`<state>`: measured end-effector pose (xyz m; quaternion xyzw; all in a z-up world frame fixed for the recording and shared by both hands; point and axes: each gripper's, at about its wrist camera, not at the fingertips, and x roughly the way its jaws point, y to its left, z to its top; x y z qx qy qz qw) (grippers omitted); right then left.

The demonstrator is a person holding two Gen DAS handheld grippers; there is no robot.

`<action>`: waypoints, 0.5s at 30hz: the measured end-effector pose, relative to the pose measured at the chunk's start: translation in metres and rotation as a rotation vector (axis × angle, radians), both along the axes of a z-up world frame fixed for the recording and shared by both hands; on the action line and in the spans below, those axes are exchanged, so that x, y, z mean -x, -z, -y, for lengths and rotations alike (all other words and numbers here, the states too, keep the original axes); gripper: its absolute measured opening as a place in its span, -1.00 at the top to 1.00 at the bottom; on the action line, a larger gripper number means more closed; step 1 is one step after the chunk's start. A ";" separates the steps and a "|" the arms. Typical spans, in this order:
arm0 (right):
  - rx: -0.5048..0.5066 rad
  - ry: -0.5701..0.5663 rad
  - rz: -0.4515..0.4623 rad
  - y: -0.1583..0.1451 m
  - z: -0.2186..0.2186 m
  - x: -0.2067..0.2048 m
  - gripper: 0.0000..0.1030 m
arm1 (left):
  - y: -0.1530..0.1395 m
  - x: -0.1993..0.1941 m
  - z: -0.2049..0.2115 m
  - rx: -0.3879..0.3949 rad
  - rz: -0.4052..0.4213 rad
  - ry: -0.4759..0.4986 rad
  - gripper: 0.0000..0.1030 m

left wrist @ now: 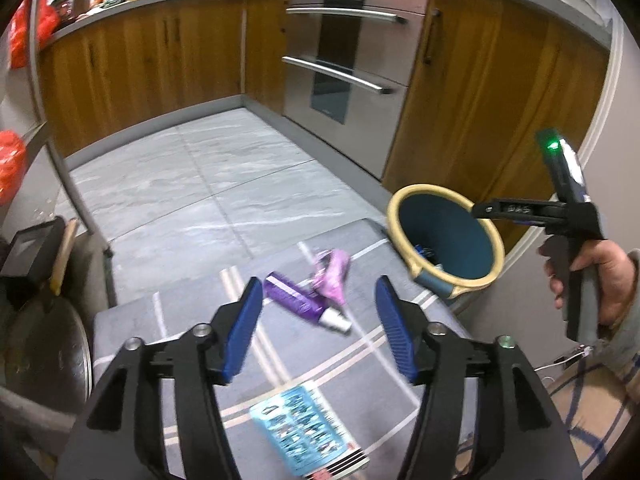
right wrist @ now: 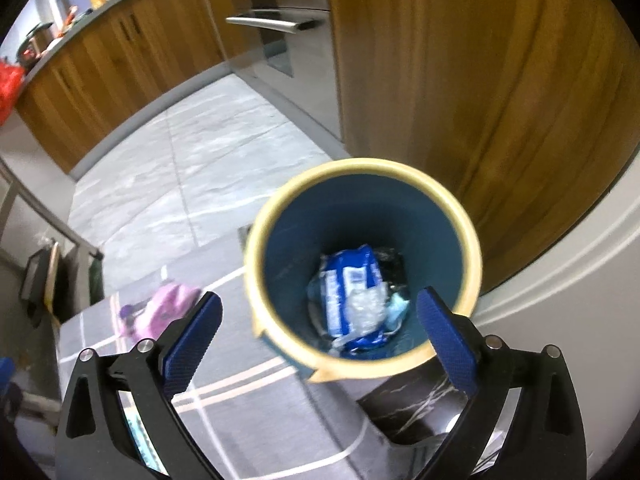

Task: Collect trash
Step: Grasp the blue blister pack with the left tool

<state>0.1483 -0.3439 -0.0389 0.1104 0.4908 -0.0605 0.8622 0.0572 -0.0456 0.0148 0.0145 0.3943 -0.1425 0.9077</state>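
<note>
Teal plastic with a cream rim forms the round waste bin [left wrist: 446, 240], which in the left wrist view stands at the far right edge of the grey cloth-covered table [left wrist: 192, 320] with pale stripes. Little of its contents shows here. The left claw [left wrist: 318, 314] is released, its blue pads apart with nothing between them. Beyond it on the table lie a purple bottle with a silver cap [left wrist: 298, 300] and, touching it, a crumpled pink wrapper [left wrist: 332, 274]. Nearer, a light blue printed packet [left wrist: 308, 428] lies flat. At right, a hand [left wrist: 592, 280] holds the right claw [left wrist: 486, 211] over the bin's rim. Wooden cabinets [left wrist: 140, 64] and a steel oven [left wrist: 348, 64] stand far behind.

In the right wrist view the right claw [right wrist: 320, 320] is spread wide and empty above the bin [right wrist: 260, 280]. Inside lie a blue and white crumpled wrapper [right wrist: 348, 288] and clear plastic film [right wrist: 366, 308]. The pink wrapper [right wrist: 168, 304] lies on the table to the left.
</note>
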 end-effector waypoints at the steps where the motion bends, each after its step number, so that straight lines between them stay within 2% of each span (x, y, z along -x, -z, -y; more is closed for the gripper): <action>1: -0.002 -0.018 -0.001 -0.001 -0.009 0.002 -0.89 | 0.002 0.001 -0.003 -0.003 0.000 -0.009 -0.26; 3: -0.004 -0.050 0.003 -0.002 -0.023 0.005 -0.89 | 0.009 0.000 -0.012 -0.007 -0.006 -0.034 -0.36; 9: 0.075 -0.166 0.001 0.000 -0.070 0.007 -0.89 | 0.036 0.002 -0.040 0.015 -0.063 -0.129 -0.42; 12: 0.049 -0.163 -0.009 0.004 -0.084 0.010 -0.89 | 0.055 0.004 -0.048 0.078 -0.131 -0.187 -0.46; 15: 0.008 -0.141 -0.016 0.008 -0.096 0.014 -0.89 | 0.082 0.005 -0.044 0.091 -0.211 -0.224 -0.46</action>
